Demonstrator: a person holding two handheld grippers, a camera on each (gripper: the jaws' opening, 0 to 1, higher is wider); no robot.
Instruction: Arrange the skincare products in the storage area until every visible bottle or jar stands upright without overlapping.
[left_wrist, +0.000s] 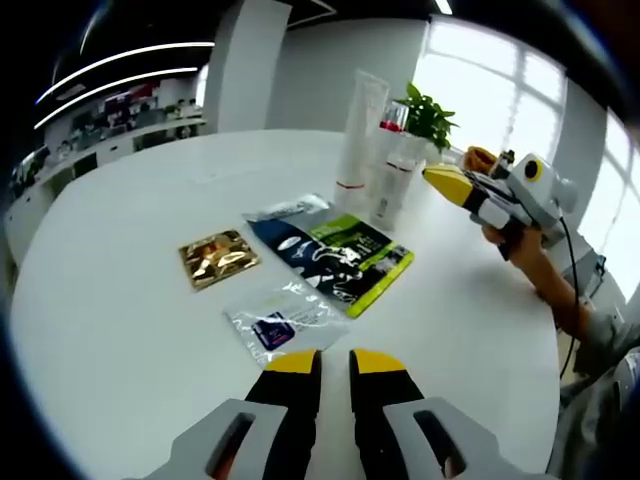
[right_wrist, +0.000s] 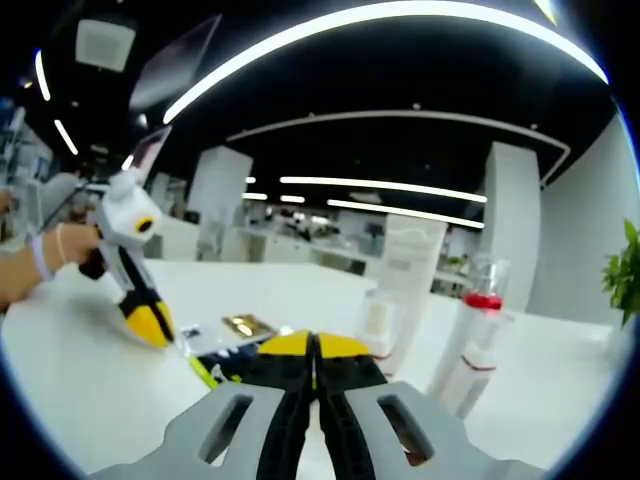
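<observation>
**Hovering between moves while the bottles stand and the sachets lie flat**

Reading the left gripper view from left to right, a white round tabletop (left_wrist: 120, 330) carries a crinkled gold foil sachet (left_wrist: 217, 257), then a clear plastic sachet with a dark purple label (left_wrist: 281, 322) just ahead of the left tongs (left_wrist: 335, 362), whose yellow-tipped black jaws stand nearly together with only a thin gap and nothing between them. Next comes a flat dark blue and lime green printed pouch (left_wrist: 335, 255), its far corner lying over a second pale blue-grey pouch (left_wrist: 287, 209). Beyond it stand a tall white tube with a red band at its base (left_wrist: 358, 130), a shorter white bottle (left_wrist: 385, 185) and a clear-topped bottle with a red collar (left_wrist: 398, 120), all upright and close together, with a green potted plant (left_wrist: 428, 115) behind. Furthest right, the right tongs (left_wrist: 447, 184) hang just beside this group.

In the right gripper view the right tongs (right_wrist: 313, 347) are pressed together and carry nothing; the left tongs (right_wrist: 150, 322) point down at the tabletop on the left.

By my judgement the bottles already meet the upright condition, so the step in hand is a check or a repositioning. The next move likely calls for opening a pair of tongs and separating the two overlapping pouches without nudging the standing group.
</observation>
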